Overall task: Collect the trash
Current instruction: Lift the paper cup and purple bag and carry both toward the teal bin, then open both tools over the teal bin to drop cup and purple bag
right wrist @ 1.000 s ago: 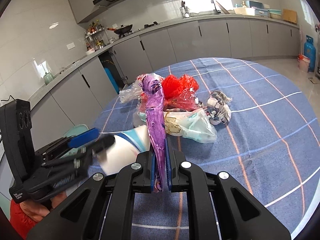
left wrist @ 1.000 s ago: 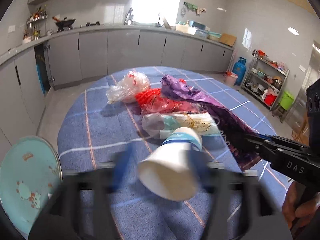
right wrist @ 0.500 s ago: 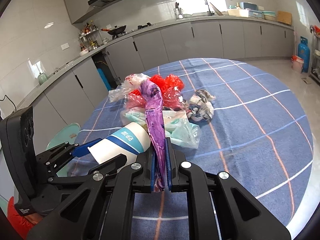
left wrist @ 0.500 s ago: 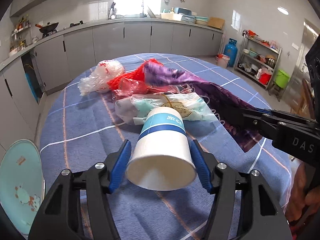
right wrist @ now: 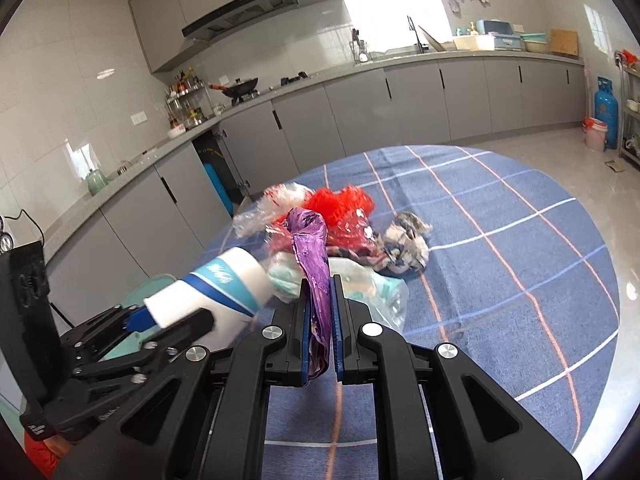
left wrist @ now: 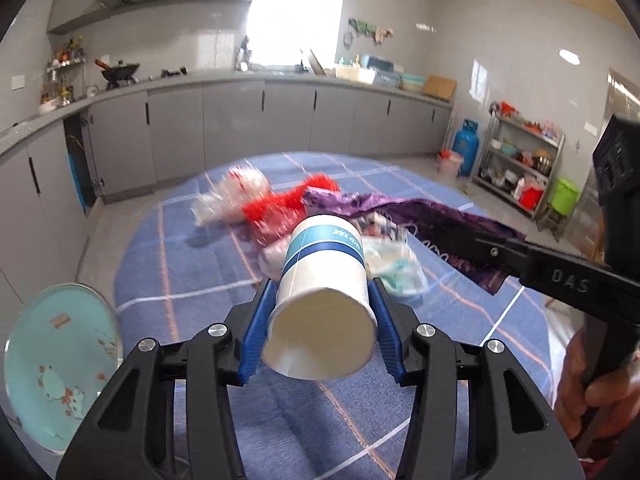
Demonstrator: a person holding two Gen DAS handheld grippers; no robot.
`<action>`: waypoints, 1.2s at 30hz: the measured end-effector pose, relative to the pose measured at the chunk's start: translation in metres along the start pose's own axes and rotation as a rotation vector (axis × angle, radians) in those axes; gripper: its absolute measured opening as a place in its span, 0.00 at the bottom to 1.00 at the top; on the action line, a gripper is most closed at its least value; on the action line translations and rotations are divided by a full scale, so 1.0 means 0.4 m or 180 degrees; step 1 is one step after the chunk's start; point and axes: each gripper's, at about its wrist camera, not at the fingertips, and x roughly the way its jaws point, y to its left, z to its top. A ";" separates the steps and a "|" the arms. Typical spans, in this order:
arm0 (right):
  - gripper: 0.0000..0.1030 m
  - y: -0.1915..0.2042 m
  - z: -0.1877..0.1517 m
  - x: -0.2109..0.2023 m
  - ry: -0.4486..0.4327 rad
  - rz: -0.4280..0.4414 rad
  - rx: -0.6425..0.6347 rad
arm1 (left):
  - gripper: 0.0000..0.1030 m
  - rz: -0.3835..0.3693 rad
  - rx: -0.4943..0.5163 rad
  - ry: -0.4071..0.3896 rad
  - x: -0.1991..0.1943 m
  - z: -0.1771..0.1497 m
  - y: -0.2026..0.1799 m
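A white paper cup (left wrist: pixel 326 256) with a blue band lies on its side between the blue pads of my left gripper (left wrist: pixel 322 300), mouth toward the camera, lifted off the table. The jaws are closing and the pads press its sides. In the right wrist view the cup (right wrist: pixel 224 288) shows at lower left. My right gripper (right wrist: pixel 320 292) is shut on a crumpled purple plastic bag (right wrist: pixel 310 240), which stretches back to the trash pile. That bag (left wrist: pixel 440 220) and the right gripper (left wrist: pixel 492 248) show at the right in the left wrist view.
On the blue plaid tablecloth (right wrist: pixel 520 240) lie a red net bag (right wrist: pixel 340 204), a clear plastic bag (right wrist: pixel 272 208), a white-green bag (right wrist: pixel 376 288) and a crumpled wrapper (right wrist: pixel 404 244). A round teal stool (left wrist: pixel 52 360) stands left of the table. A hand (left wrist: pixel 600 400) grips the right handle.
The left jaws have narrowed onto the cup, which has come up off the cloth. The right gripper has risen a little, still clamping the purple bag.
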 end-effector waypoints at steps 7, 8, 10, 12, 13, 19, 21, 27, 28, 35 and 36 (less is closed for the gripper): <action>0.10 0.045 0.028 -0.023 -0.0124 0.0151 -0.0074 | 0.47 0.0219 -0.0242 -0.0280 -0.096 0.023 0.069; 0.10 0.059 0.033 -0.022 -0.0134 0.0198 -0.0096 | 0.47 0.0303 -0.0281 -0.0315 -0.110 0.024 0.086; 0.10 0.086 0.040 -0.017 -0.0142 0.0266 -0.0140 | 0.47 0.0455 -0.0363 -0.0361 -0.135 0.022 0.119; 0.10 0.119 0.044 -0.005 -0.0121 0.0346 -0.0192 | 0.47 0.0573 -0.0421 -0.0374 -0.152 0.017 0.145; 0.10 0.138 0.046 0.005 -0.0099 0.0393 -0.0220 | 0.48 0.0648 -0.0445 -0.0374 -0.159 0.014 0.158; 0.10 0.237 0.045 0.059 0.0014 0.0599 -0.0383 | 0.48 0.1009 -0.0666 -0.0381 -0.207 -0.014 0.251; 0.10 0.271 0.044 0.084 0.0078 0.0657 -0.0423 | 0.48 0.1147 -0.0716 -0.0373 -0.219 -0.024 0.279; 0.10 0.370 0.026 0.140 0.0233 0.0801 -0.0566 | 0.48 0.1404 -0.0944 -0.0354 -0.255 -0.058 0.365; 0.10 0.386 0.022 0.148 0.0255 0.0819 -0.0597 | 0.48 0.1436 -0.0980 -0.0346 -0.258 -0.060 0.380; 0.10 0.490 -0.012 0.222 0.0471 0.0903 -0.0782 | 0.49 0.1715 -0.1136 -0.0231 -0.253 -0.090 0.461; 0.10 0.506 -0.018 0.239 0.0519 0.0925 -0.0805 | 0.49 0.1739 -0.1150 -0.0209 -0.251 -0.095 0.471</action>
